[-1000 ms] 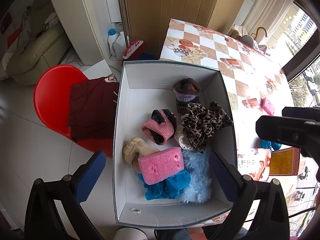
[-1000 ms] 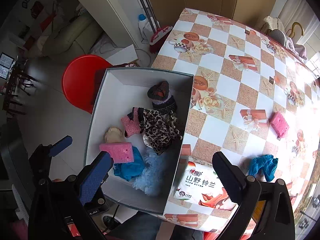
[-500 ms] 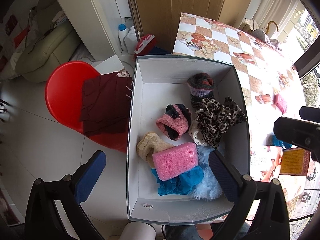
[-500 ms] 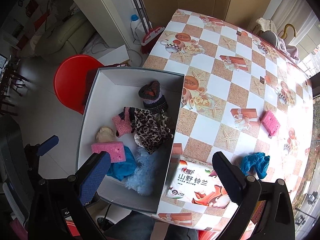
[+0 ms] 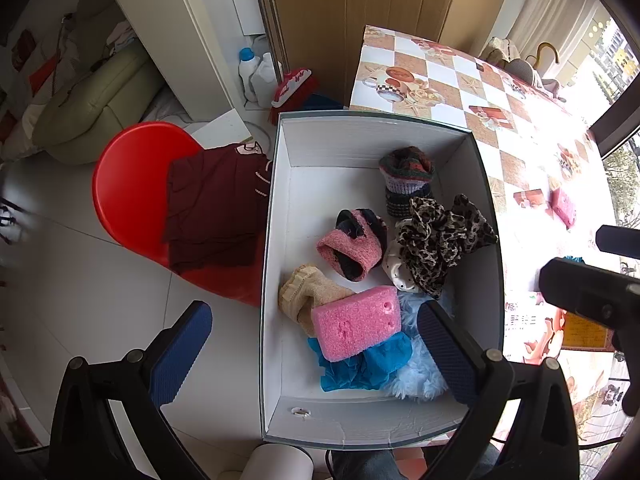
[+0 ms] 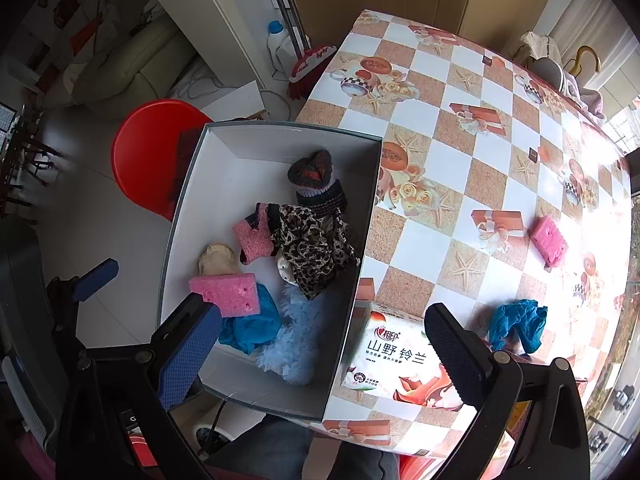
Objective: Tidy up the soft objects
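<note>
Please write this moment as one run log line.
left hand-held gripper: open, empty, over box | right hand-held gripper: open, empty | table: pink sponge, blue cloth left

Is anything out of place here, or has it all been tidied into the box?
Two soft things lie outside the box: a pink sponge and a crumpled blue cloth, both loose on the table. Nothing looks spilled or damaged.
</note>
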A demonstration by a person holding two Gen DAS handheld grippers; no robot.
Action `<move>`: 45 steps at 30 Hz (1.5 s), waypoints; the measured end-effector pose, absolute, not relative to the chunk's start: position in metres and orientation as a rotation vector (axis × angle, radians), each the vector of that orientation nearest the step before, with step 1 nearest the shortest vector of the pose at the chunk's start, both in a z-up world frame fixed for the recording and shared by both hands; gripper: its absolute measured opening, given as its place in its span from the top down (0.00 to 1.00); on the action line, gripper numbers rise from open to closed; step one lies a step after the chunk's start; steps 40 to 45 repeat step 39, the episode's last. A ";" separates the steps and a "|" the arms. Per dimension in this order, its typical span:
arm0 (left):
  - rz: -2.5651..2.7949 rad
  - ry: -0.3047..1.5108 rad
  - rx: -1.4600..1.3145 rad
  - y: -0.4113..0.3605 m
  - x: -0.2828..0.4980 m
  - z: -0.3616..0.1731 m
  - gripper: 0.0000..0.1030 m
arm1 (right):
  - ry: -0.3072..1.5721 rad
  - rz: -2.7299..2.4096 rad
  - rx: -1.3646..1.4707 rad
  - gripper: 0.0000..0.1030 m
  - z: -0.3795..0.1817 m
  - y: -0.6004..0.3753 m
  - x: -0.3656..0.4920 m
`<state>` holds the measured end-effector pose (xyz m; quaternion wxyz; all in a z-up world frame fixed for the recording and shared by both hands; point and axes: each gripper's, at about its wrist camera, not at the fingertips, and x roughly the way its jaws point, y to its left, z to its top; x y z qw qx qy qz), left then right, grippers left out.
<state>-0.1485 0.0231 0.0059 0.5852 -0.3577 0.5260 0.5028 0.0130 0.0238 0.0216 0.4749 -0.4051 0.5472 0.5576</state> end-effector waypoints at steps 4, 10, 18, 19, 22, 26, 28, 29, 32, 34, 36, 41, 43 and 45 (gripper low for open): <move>1.172 1.228 -0.832 0.023 -0.149 0.006 0.00 | 1.341 1.358 -0.986 0.01 0.022 0.023 0.014; 1.162 1.229 -0.816 0.024 -0.147 0.008 0.00 | 1.340 1.356 -0.988 0.01 0.023 0.022 0.014; 1.161 1.229 -0.818 0.024 -0.147 0.008 0.00 | 1.337 1.357 -0.989 0.01 0.024 0.022 0.013; 1.161 1.231 -0.819 0.024 -0.147 0.007 0.00 | 1.338 1.357 -0.988 0.01 0.024 0.022 0.013; 1.160 1.232 -0.822 0.023 -0.148 0.006 0.00 | 1.338 1.357 -0.988 0.01 0.024 0.021 0.013; 1.158 1.235 -0.826 0.024 -0.149 0.005 0.00 | 1.340 1.355 -0.987 0.01 0.024 0.021 0.013; 1.159 1.237 -0.827 0.024 -0.149 0.004 0.00 | 1.340 1.357 -0.989 0.01 0.023 0.021 0.013; 1.159 1.238 -0.829 0.024 -0.150 0.004 0.00 | 1.339 1.356 -0.989 0.01 0.023 0.022 0.014; 1.161 1.239 -0.835 0.025 -0.151 0.003 0.00 | 1.341 1.355 -0.988 0.01 0.023 0.021 0.013; 1.165 1.236 -0.841 0.026 -0.151 0.003 0.00 | 1.342 1.354 -0.987 0.01 0.023 0.021 0.013; 1.168 1.221 -0.843 0.026 -0.152 0.004 0.00 | 1.344 1.353 -0.987 0.01 0.023 0.020 0.013; 1.142 1.173 -0.830 0.025 -0.152 0.010 0.00 | 1.343 1.353 -0.987 0.01 0.023 0.020 0.013; 1.142 1.173 -0.830 0.025 -0.152 0.010 0.00 | 1.343 1.353 -0.987 0.01 0.023 0.020 0.013; 1.142 1.173 -0.830 0.025 -0.152 0.010 0.00 | 1.343 1.353 -0.987 0.01 0.023 0.020 0.013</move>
